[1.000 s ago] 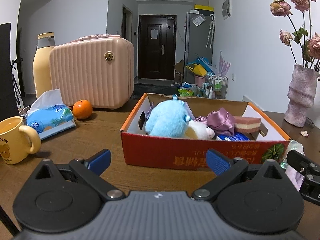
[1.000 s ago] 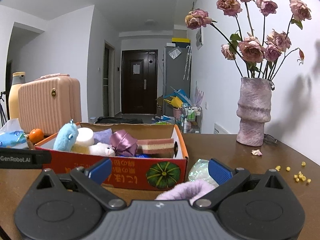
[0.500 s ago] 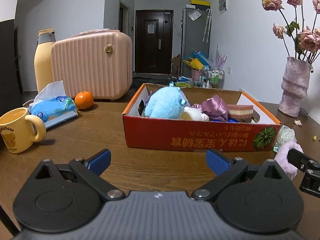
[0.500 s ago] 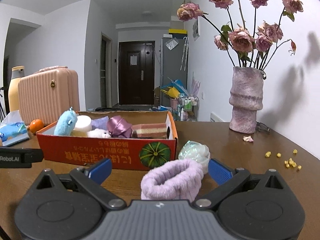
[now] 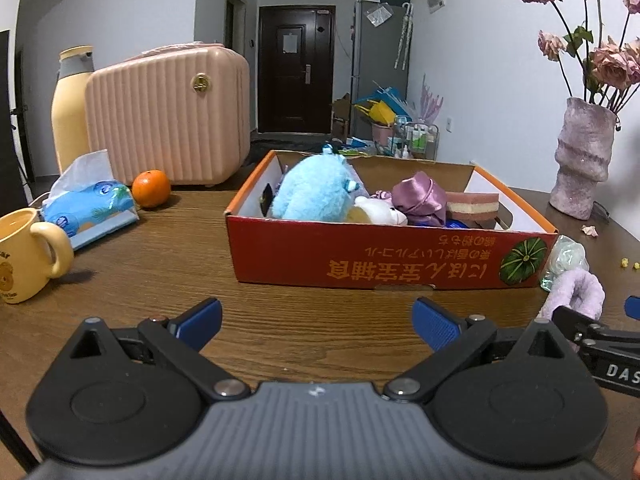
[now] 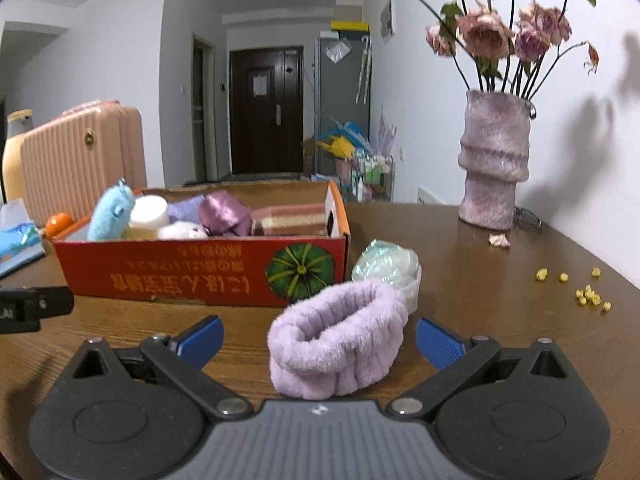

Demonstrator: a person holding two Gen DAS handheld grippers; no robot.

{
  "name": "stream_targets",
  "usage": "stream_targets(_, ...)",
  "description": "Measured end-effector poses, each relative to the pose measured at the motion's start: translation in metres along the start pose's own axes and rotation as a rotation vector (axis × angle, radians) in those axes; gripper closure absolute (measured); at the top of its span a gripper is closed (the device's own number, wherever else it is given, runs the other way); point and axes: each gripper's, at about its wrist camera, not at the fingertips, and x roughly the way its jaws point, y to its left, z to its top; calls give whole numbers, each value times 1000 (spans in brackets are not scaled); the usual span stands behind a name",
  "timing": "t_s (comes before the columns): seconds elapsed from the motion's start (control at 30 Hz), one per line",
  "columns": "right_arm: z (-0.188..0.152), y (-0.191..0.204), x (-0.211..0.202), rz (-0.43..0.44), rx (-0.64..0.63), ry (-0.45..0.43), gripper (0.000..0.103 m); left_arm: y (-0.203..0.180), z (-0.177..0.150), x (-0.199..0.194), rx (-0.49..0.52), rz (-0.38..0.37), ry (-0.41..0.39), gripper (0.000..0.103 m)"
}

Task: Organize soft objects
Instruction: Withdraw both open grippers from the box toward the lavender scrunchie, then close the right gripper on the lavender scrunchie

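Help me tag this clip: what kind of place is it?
Most likely a home: a wooden table in a living area, a front door down the hallway, and a vase of dried roses by the wall.

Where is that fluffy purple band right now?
The fluffy purple band lies on the table, seen in the right wrist view between the open right tool fingers, just in front of the red box's right corner, beside a shiny scrunchie.
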Motion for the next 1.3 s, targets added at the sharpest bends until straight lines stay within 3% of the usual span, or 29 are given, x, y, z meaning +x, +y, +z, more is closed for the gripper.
stream_targets(0.37,5,-5,37,-8,6,86,0,-6,6,16,21,-29,7,0)
stream_targets(0.5,5,-6,46,0,13,119,6,-6,8,20,22,-34,12,0)
stream_targets(0.6,4,-7,50,11,15,135,20,-6,8,22,22,-35,20,0)
stream_targets(0.73,5,-8,49,37,17,140,70,-7,8,24,24,-36,24,0)
stream_targets(0.77,5,-9,49,42,22,138,74,-8,8,24,25,-35,24,0)
stream_targets(1.3,13,-34,26,71,76,74,78,-29,8,26,13,-15,23,0)
